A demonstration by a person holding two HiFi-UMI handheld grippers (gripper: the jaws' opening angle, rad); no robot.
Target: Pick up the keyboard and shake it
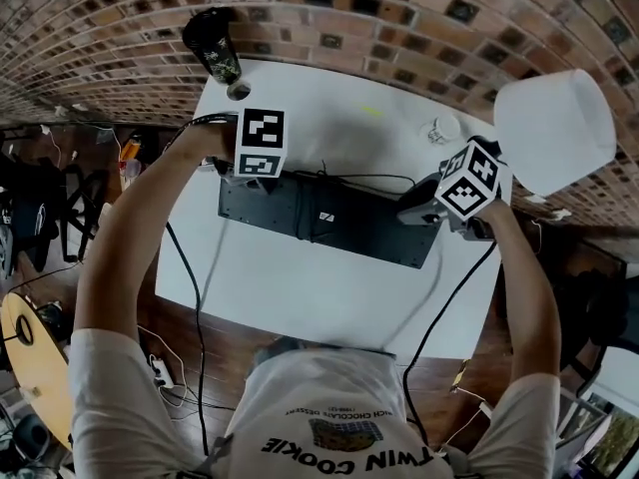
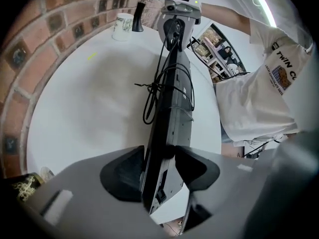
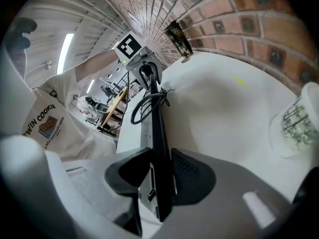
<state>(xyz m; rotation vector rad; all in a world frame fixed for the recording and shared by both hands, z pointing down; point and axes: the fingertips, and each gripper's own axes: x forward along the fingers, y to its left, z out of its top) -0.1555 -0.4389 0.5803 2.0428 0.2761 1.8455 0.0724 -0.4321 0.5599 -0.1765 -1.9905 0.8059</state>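
Both ends were clamped. The left gripper (image 2: 159, 166) had its dark pads (image 2: 130, 173) closed on one short end of the keyboard (image 1: 339, 218), and the right gripper (image 3: 158, 171) had its pads closed on the other short end. Neither set of jaws was wide, just the board's thickness apart. In both gripper views the keyboard ran edge-on straight away from the camera, with the opposite gripper and its marker cube at the far end. In the head view it sat lengthwise between the two hands over the middle of the white table (image 1: 319, 297). It was turned on its long edge, so the flat black back with a small label faced the camera. Table surface showed on both sides of it in the left gripper view. I couldn't tell whether the lower edge was touching the table or just above it. The black cable (image 2: 158, 91) was bundled in a loose coil against the back of the board, around its middle. A black tumbler (image 1: 213, 43) stood at the far left corner of the table by the brick wall (image 1: 399, 18), well apart from the keyboard. A white cup (image 3: 295, 121) with a green print stood on the far right side, near the right gripper but not touching it. A short yellow mark (image 3: 240, 81) was on the tabletop between the two cups. A white bucket-shaped object (image 1: 554, 128) sat off the table's right edge. The person's white T-shirt (image 1: 339, 417) filled the bottom of the head view.
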